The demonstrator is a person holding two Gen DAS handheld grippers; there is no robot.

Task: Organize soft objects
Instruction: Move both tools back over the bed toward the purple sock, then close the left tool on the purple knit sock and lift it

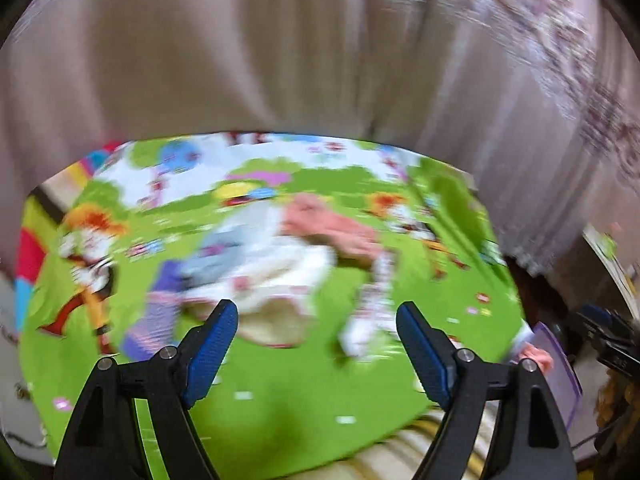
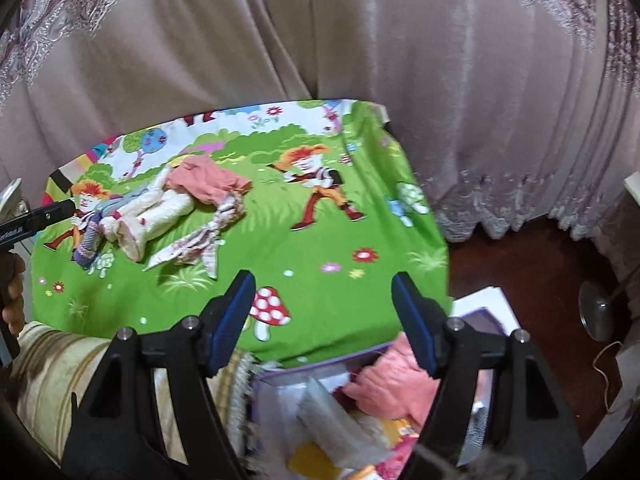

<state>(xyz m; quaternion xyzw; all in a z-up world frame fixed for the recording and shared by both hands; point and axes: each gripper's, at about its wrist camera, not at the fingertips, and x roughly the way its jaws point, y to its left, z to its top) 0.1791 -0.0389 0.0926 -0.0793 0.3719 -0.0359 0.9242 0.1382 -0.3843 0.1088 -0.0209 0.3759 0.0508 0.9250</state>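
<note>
Clothes pile [image 1: 280,264] on green cloth [image 1: 280,396], ahead of left gripper [image 1: 316,312], apart, both grippers' fingers wide, empty

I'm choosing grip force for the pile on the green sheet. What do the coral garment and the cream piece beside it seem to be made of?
The coral garment looks like thin, matte woven or knit cloth: it lies crumpled in soft folds. The cream piece seems thicker, maybe quilted or fleecy, since it holds a puffy shape; its small red marks look printed. The left wrist view is too blurred to confirm either.
</note>
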